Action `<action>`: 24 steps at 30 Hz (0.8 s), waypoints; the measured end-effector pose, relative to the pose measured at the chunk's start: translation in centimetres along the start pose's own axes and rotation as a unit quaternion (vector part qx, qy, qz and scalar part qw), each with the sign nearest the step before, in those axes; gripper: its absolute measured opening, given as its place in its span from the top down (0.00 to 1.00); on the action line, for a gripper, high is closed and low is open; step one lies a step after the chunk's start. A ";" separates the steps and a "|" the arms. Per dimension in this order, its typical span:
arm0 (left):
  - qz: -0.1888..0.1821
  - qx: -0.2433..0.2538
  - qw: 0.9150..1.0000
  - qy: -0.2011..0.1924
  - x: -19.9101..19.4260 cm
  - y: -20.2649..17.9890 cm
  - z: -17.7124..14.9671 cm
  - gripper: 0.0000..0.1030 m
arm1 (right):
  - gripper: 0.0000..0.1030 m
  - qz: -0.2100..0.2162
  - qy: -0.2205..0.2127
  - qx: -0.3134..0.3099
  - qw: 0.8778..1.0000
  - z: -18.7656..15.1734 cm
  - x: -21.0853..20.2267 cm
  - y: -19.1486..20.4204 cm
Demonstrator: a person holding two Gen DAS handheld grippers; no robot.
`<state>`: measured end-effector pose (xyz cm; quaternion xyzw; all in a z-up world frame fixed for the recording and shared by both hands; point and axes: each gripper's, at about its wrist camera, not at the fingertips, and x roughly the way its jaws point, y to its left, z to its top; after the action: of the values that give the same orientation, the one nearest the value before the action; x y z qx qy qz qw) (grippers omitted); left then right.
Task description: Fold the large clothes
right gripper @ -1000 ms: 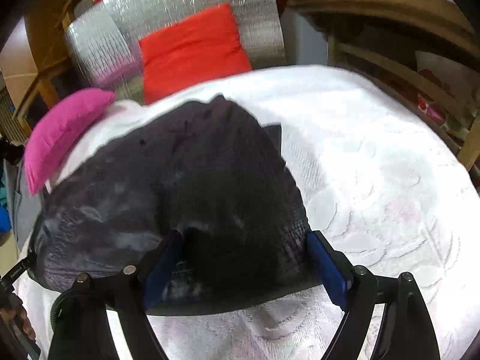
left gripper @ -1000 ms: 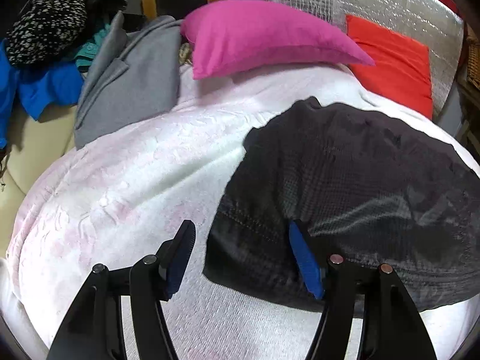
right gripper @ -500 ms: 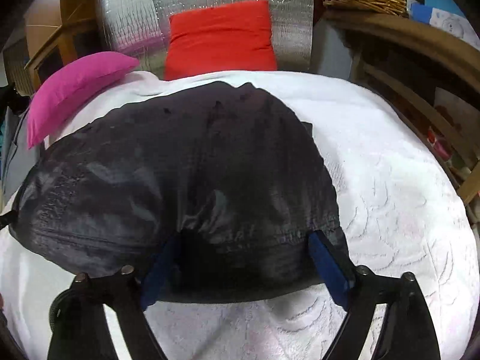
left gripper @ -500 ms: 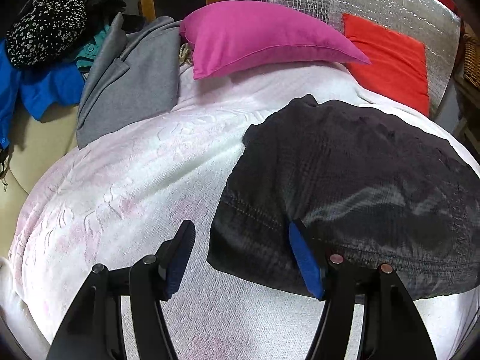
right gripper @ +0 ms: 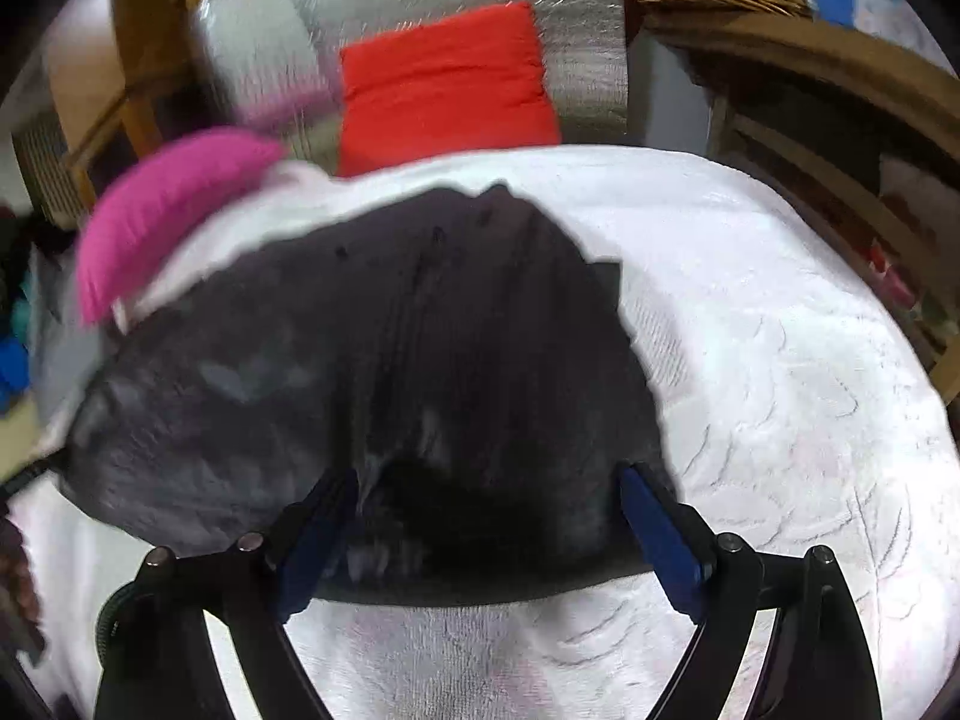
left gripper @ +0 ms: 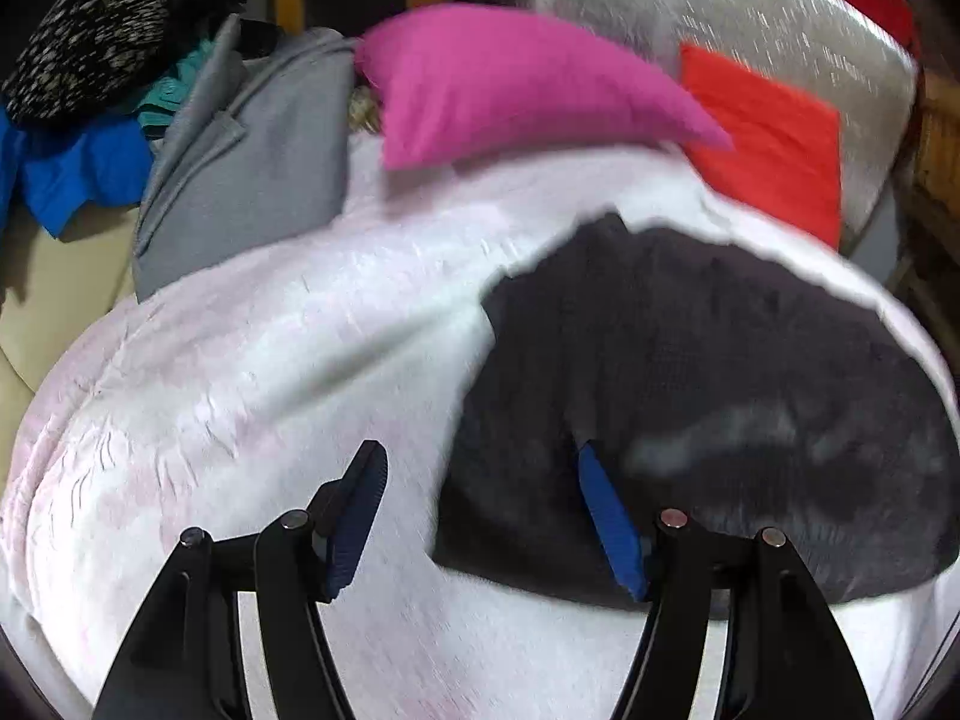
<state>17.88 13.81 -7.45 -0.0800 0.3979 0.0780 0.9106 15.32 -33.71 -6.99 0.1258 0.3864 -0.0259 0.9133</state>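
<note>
While the folded black jacket (right gripper: 384, 372) lies on the white bedspread (right gripper: 780, 360), below the pink pillow (left gripper: 510, 84), my left hand-held gripper (left gripper: 480, 516) is opening and my right hand-held gripper (right gripper: 486, 528) gapes, neither pinching cloth. I'd grab both near corners evenly.

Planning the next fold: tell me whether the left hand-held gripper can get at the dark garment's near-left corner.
Probably yes: the left hand-held gripper, jaws opening, already straddles that corner of the dark garment, with nothing between.

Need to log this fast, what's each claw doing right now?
Left claw: opening, holding nothing; black garment edge lies between its fingers.
Right claw: open, over the garment.
</note>
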 end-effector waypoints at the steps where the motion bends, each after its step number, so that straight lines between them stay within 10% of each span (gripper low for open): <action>1: -0.014 -0.014 1.000 -0.004 0.1 0.8 0.9 0.29 | 0.12 0.016 0.000 0.025 1.000 0.9 -0.3 -1.7; 7: -0.121 -0.001 0.991 0.057 4.0 1.0 3.9 0.28 | 0.11 0.077 0.063 0.114 0.989 4.0 3.8 -8.3; 15: -0.173 -0.001 0.977 0.127 8.8 -1.0 3.8 0.28 | 0.15 0.152 0.144 0.108 0.972 4.9 10.0 -6.2; 20: -0.162 0.014 0.977 0.135 8.7 -2.5 4.2 0.79 | 0.76 0.142 0.154 0.062 0.976 6.3 9.9 -3.0; 24: -0.139 0.029 0.983 0.112 5.5 -3.7 6.5 0.85 | 0.83 0.135 0.137 0.018 0.981 8.9 5.9 -0.3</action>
<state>26.93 12.02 -6.84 -0.1164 0.4846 -0.0703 0.8641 25.68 -35.94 -5.32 0.1959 0.4871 0.1081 0.8442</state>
